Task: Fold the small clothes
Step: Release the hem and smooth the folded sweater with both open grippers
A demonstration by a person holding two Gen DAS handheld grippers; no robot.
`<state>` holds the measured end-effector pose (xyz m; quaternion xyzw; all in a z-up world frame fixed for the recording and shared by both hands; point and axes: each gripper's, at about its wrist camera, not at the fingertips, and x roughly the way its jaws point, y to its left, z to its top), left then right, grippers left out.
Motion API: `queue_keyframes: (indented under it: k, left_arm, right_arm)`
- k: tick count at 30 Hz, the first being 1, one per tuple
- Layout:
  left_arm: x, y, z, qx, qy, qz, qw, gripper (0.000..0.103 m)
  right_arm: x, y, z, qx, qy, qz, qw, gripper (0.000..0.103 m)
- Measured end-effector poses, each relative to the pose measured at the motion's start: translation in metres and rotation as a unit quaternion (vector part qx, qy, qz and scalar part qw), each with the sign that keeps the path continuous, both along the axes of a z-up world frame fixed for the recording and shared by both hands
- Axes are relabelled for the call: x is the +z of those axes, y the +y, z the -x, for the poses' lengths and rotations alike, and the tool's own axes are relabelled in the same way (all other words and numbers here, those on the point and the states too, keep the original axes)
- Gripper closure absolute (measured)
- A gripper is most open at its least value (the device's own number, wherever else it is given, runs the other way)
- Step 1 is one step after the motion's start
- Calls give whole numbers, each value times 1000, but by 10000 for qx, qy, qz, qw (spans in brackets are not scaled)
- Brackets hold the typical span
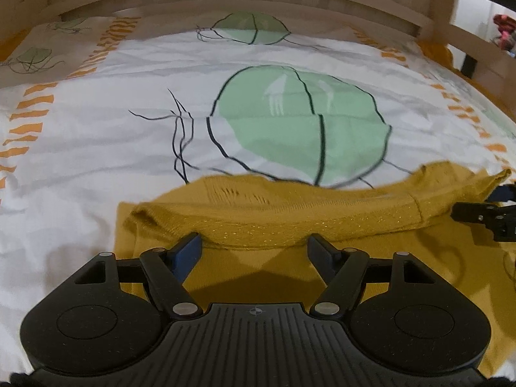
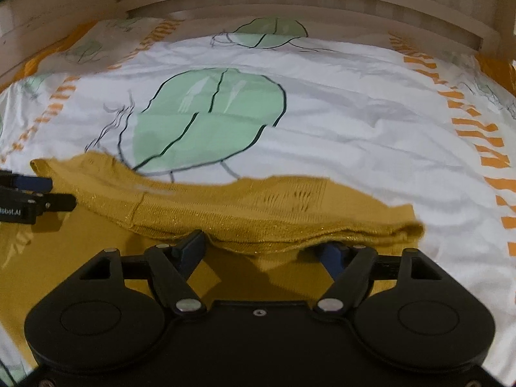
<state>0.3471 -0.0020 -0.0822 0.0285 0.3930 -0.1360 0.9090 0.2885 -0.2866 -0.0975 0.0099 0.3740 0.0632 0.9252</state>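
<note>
A mustard-yellow knitted garment [image 1: 290, 213] lies on the bed, its far part folded back over the near part into a thick band with a glittery hem. My left gripper [image 1: 254, 245] stands open, its fingertips wide apart at the near edge of that band and pressing on nothing. My right gripper [image 2: 262, 246] is open too at the same band [image 2: 258, 216]. Its left fingertip [image 2: 192, 245] is bare, and its right fingertip is partly hidden under the hem. Each gripper shows at the side of the other's view: the right one [image 1: 483, 216] and the left one [image 2: 32, 200].
The bed carries a white duvet [image 1: 96, 148] printed with green leaf shapes [image 1: 300, 122] and orange stripes along both sides. A pale wooden headboard [image 2: 290, 3] runs along the far end and a wooden rail [image 1: 477, 48] stands at the right.
</note>
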Motion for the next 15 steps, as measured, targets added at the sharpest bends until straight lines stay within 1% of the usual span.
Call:
queue_keyframes:
  k: [7,11,15]
  left_arm:
    - [2,8,-19,279,95,219,9993,32]
    - [4,13,-23,415,99,279,9987,32]
    - [10,16,-18,402,78,293,9987,32]
  right_arm:
    - [2,-13,-19,-339,49,-321,9989,25]
    - [1,-21,-20,-501,68,-463,9976,25]
    - [2,-25,-15,-570,46,-536,9969,25]
